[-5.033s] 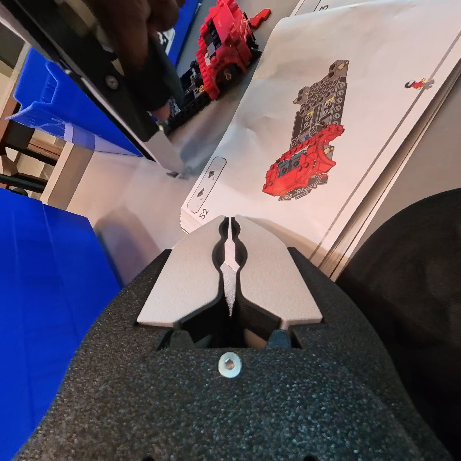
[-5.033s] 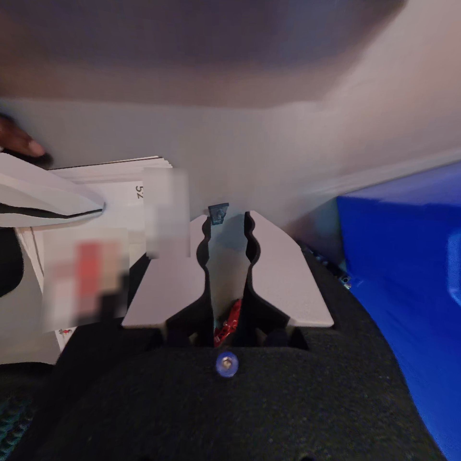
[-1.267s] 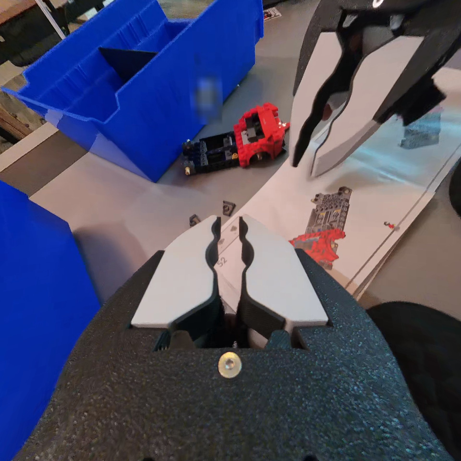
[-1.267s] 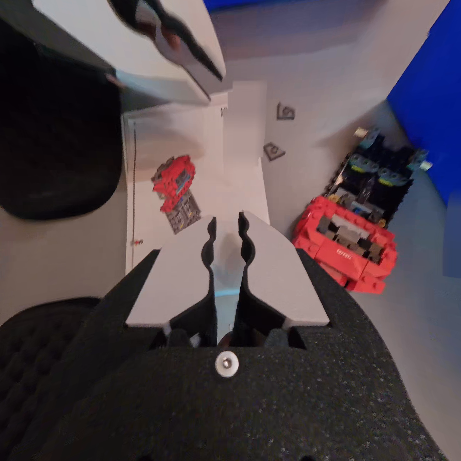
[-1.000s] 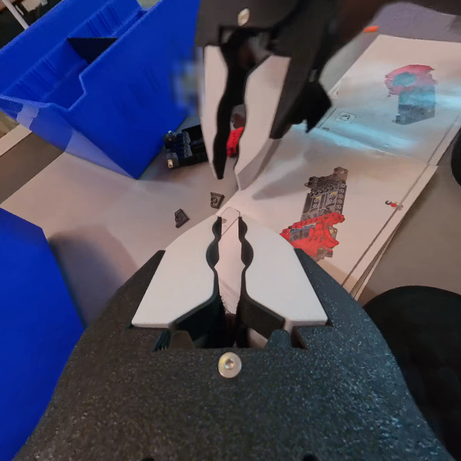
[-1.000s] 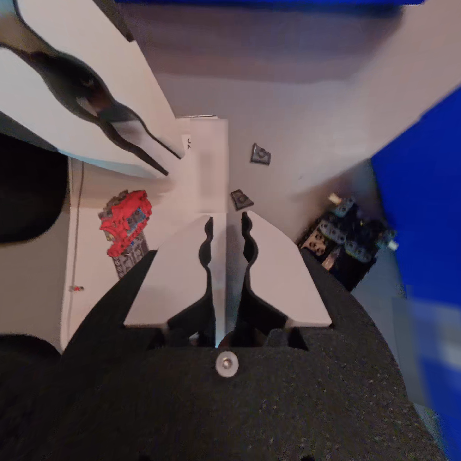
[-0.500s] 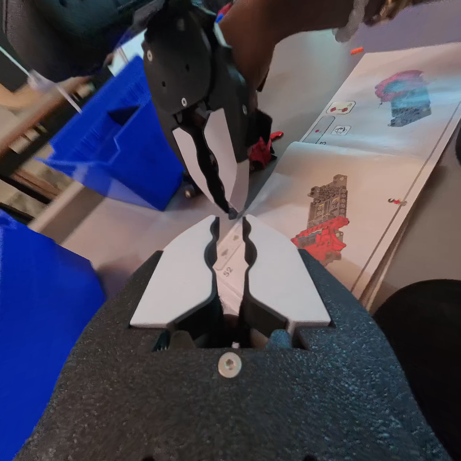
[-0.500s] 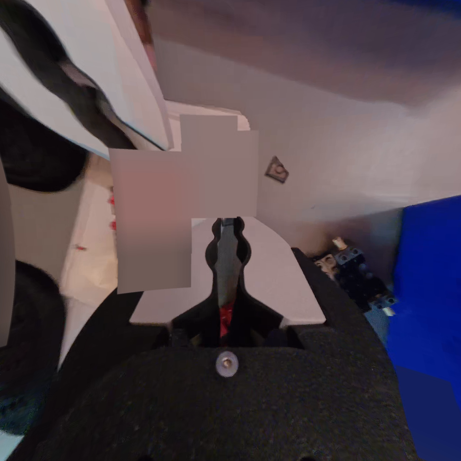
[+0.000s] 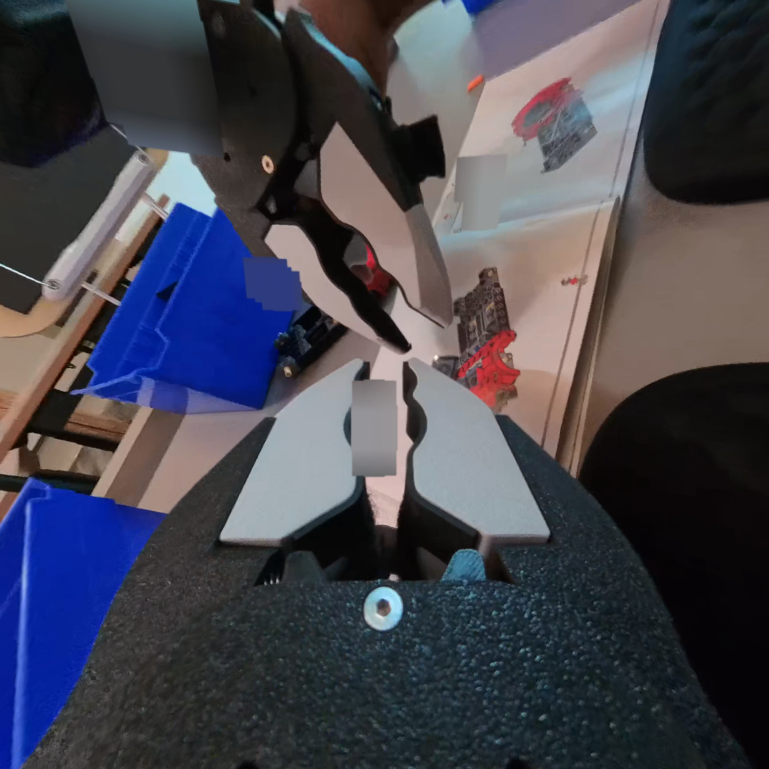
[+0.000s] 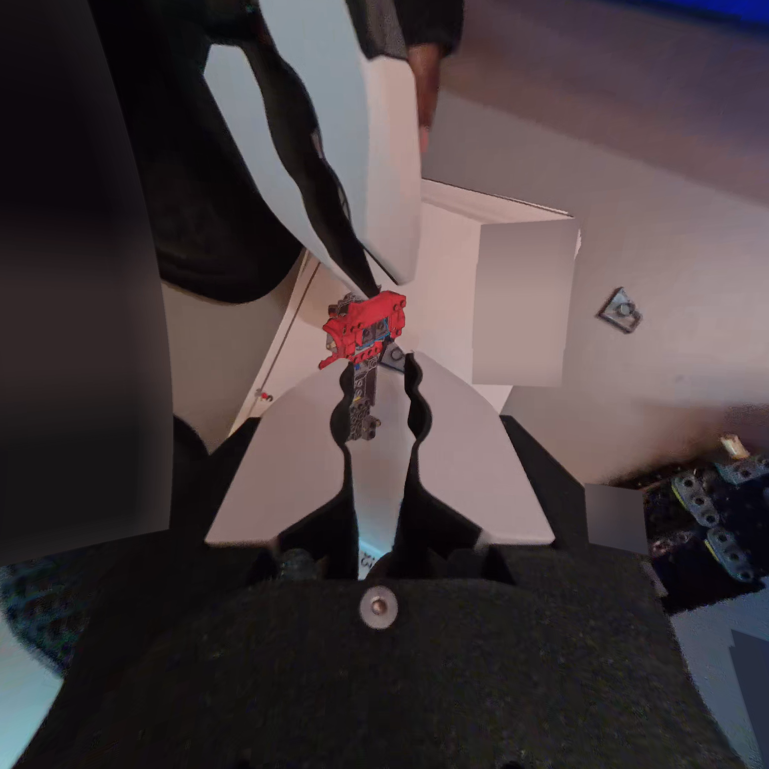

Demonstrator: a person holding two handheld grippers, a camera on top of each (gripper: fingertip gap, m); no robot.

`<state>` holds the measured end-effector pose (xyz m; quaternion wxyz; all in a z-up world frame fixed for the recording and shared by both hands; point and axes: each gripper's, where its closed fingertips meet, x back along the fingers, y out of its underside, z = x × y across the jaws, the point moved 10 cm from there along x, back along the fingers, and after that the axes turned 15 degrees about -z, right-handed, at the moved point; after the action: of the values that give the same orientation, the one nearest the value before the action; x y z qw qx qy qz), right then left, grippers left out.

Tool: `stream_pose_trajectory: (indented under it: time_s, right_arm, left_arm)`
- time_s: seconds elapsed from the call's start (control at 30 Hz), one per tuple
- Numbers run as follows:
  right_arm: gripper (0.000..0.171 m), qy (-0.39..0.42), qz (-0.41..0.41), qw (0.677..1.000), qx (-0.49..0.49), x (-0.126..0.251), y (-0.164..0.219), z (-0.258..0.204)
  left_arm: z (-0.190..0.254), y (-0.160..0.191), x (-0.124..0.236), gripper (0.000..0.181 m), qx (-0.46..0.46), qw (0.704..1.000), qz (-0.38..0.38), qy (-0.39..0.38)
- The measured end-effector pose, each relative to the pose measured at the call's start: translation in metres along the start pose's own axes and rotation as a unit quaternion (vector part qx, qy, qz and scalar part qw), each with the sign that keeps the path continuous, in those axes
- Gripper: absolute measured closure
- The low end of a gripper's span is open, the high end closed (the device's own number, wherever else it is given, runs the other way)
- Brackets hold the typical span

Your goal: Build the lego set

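Here, the left hand-held gripper (image 9: pixel 385 364) is seen with its pale fingers parted by a narrow gap, and nothing is held between them. Just beyond its tips, the right hand-held gripper (image 9: pixel 426 337) is pointed down toward it, its fingers spread too; whether anything is gripped at its dark tip cannot be told. In the right wrist view, the right hand-held gripper (image 10: pixel 380 366) stands slightly apart, empty, over the open instruction booklet (image 10: pixel 449 266) — a printed red and grey model is shown on the page between the fingers.

The booklet (image 9: pixel 537 258) is laid flat on the pale counter (image 9: pixel 195 441). A small grey wedge-shaped piece (image 10: pixel 620 311) lies on the counter just beside the booklet's corner, and a second grey piece (image 10: pixel 393 357) is touching the right finger's tip in the view. The partly built dark lego model (image 10: pixel 715 516) with blue parts rests on the counter against a blue bin (image 9: pixel 195 316), well apart from both tips. Another blue bin (image 9: pixel 54 603) is nearer the left side.
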<state>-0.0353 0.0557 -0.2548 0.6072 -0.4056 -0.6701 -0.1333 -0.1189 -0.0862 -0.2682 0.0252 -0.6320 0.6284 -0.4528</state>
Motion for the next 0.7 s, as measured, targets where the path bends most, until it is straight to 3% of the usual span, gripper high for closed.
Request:
stream_pose_trajectory:
  time_s: [0.2,0.33,0.5,0.7]
  right_arm:
    - [0.147,0.014,-0.029,0.999,0.029,-0.020,-0.001,0.007]
    - [0.158,0.022,-0.023,0.999,0.033,-0.023,-0.001,0.012]
    - [0.140,0.022,-0.018,0.999,0.014,-0.014,0.001,0.007]
    - [0.149,0.148,0.042,0.984,-0.094,0.010,-0.011,0.044]
  left_arm:
    - [0.006,0.002,-0.004,0.167,-0.018,0.999,-0.028,0.028]
    - [0.006,0.005,-0.004,0.168,-0.014,0.999,-0.035,0.032]
    - [0.007,0.008,-0.007,0.167,-0.015,0.997,-0.072,0.028]
    - [-0.007,0.019,-0.009,0.167,0.055,0.989,-0.134,-0.027]
